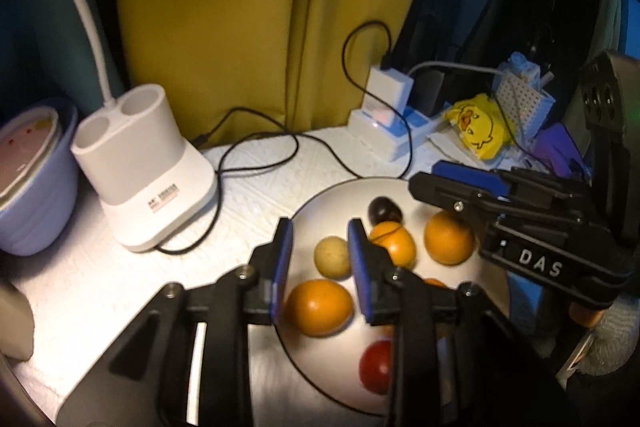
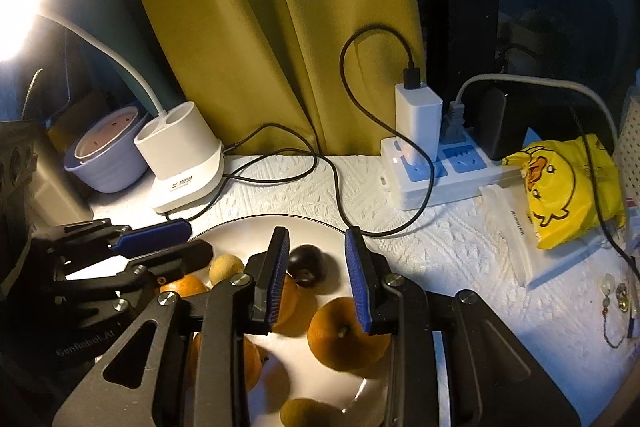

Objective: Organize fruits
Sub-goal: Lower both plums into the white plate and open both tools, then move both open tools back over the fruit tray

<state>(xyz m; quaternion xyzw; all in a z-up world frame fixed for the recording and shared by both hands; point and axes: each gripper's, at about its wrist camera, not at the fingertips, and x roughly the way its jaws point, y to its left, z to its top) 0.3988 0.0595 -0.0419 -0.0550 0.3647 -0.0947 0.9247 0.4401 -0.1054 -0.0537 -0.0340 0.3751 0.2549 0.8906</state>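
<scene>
Both grippers, left gripper and right gripper, hover half open and empty over the plate. Orange at 6 o'clock of right gripper: likely firm, light, rolls; grip across its widest middle.

Both grippers crowd over the white plate with jaws apart and empty: the left gripper above the plate's left part, the right gripper coming in from the plate's right side, so little room is left between them above the fruit. A black cable runs across the table's white cloth up to the plate's far rim, while the lamp base and lilac bowl block the far left corner. Toward the far right edge stand the power strip and the yellow duck bag; the cloth between plate and bag is bare.
</scene>
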